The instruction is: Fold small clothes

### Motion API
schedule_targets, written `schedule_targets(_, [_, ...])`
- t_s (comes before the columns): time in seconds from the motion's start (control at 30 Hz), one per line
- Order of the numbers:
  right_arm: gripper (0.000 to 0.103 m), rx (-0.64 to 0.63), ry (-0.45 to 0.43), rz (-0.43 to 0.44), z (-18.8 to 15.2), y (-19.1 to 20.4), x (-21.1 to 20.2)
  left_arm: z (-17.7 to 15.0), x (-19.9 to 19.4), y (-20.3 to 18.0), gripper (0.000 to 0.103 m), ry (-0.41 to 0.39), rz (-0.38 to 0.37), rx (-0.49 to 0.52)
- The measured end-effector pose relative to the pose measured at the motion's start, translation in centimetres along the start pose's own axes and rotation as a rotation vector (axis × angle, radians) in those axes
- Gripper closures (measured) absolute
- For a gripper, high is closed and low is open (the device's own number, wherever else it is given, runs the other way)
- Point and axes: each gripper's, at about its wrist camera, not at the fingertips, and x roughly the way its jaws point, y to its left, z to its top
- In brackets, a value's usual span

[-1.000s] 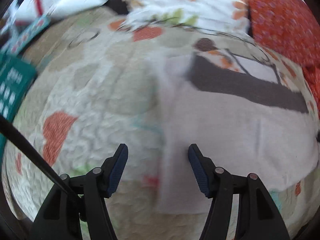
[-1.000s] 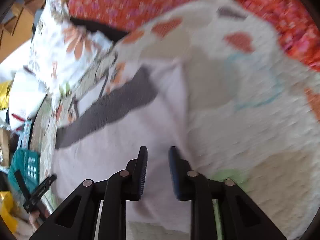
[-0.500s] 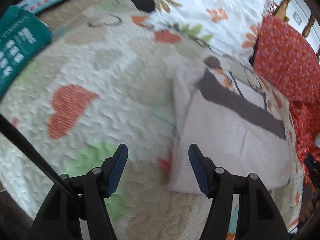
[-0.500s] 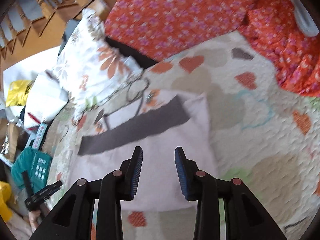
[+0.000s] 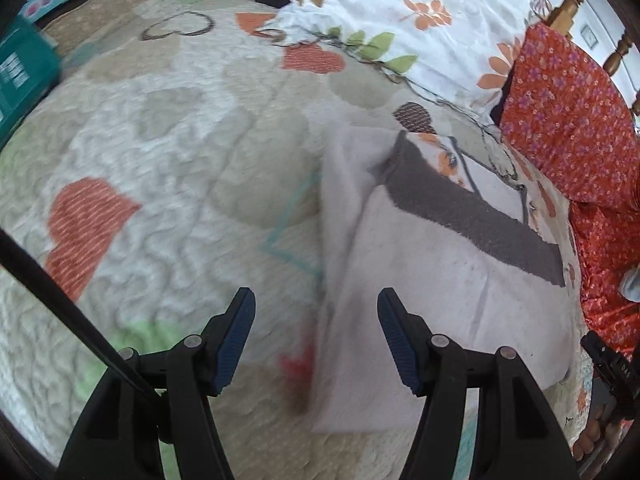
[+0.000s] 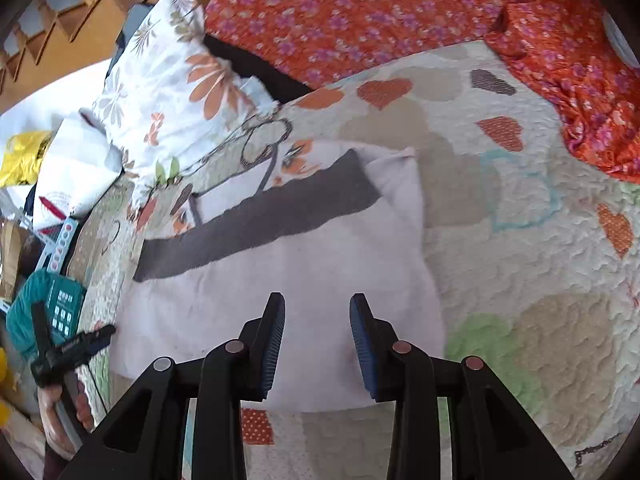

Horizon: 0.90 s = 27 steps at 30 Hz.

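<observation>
Folded cloth [image 6: 304, 280] on quilt [image 6: 540, 264] — both tongs [image 5: 316, 336] [image 6: 317, 340] agape

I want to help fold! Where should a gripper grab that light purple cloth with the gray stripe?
Probably the cloth's far corner past the gray stripe: it sticks up slightly off the quilt, so one finger could slide under from the open quilt side.

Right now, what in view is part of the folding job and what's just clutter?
Job:
- pale garment with grey band
- left gripper, open, empty
- right gripper, open, empty

Lying about:
- heart-print quilt
- floral pillow
- orange floral fabric
- teal box
</observation>
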Motion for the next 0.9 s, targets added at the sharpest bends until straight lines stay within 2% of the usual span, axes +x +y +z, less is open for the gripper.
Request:
schedule_targets(0.1, [0.066, -0.044, 0.019, 0.016, -0.5, 1.4, 0.6, 1.4, 1.6, -1.1, 0.04, 0.015, -0.008, 0.028])
schedule_targets(0.3, [0.066, -0.239, 0.036, 0.0, -3.0, 5.8, 1.6, 3.7, 4.4, -2.0, 0.042, 0.054, 0.013, 0.02])
schedule_targets(0.4, [0.065, -0.329, 0.055, -0.017, -5.1, 8.4, 2.3, 5.0, 4.8, -1.9, 0.079, 0.06, 0.012, 0.014])
schedule_targets(0.43, [0.065, -0.353, 0.066, -0.014, -5.7, 9.2, 2.5, 5.4, 4.7, -1.6, 0.081, 0.068, -0.009, -0.012])
schedule_targets(0.53, [0.064, -0.481, 0.098, 0.016, -8.0, 13.4, 3.5, 6.0, 3.2, -0.6, 0.081, 0.05, -0.034, -0.08])
schedule_targets(0.6, [0.057, -0.567, 0.119, 0.039, -9.4, 16.1, 4.4, 6.4, 1.2, 0.1, 0.079, 0.014, -0.035, -0.091])
schedule_targets(0.73, [0.056, -0.786, 0.144, 0.058, -13.3, 22.5, 6.9, 7.0, -3.5, 2.9, 0.058, -0.077, -0.037, -0.137])
schedule_targets(0.8, [0.056, -0.87, 0.14, 0.055, -14.8, 24.8, 8.0, 7.1, -5.5, 4.8, 0.057, -0.122, 0.006, -0.17])
schedule_targets(0.9, [0.056, -1.0, 0.085, -0.007, -16.9, 28.2, 9.8, 6.9, -8.4, 8.0, 0.057, -0.191, 0.078, -0.235])
